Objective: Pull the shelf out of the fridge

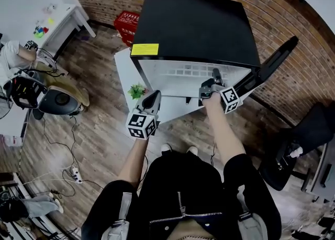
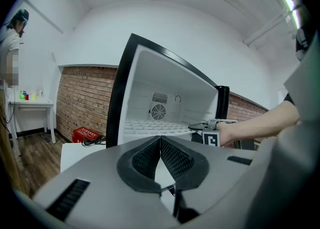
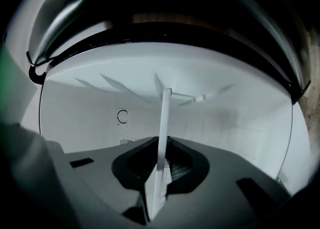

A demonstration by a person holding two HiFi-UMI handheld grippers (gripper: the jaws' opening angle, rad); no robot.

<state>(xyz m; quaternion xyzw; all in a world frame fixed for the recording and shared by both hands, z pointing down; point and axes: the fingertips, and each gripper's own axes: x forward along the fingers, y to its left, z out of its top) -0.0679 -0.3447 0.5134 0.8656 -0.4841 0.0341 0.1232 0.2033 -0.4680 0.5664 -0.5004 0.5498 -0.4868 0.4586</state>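
Note:
A small black fridge (image 1: pixel 193 29) stands with its door (image 1: pixel 272 66) swung open to the right. Inside it lies a white grid shelf (image 1: pixel 183 71), also seen in the left gripper view (image 2: pixel 150 125). My right gripper (image 1: pixel 215 74) reaches into the opening at the shelf's front right. In the right gripper view the shelf (image 3: pixel 164 118) runs edge-on between the jaws, and my right gripper (image 3: pixel 162 145) is shut on it. My left gripper (image 1: pixel 155 97) hangs in front of the fridge's lower left corner, apart from the shelf. Its jaws are shut and nothing is between them (image 2: pixel 160 139).
The fridge sits on a low white platform (image 1: pixel 124 68) with a small green plant (image 1: pixel 137 91) near its front. A red crate (image 1: pixel 125 24) lies behind, by the brick wall. A white table (image 1: pixel 47 19) stands at the far left, a dark chair (image 1: pixel 298 144) at the right.

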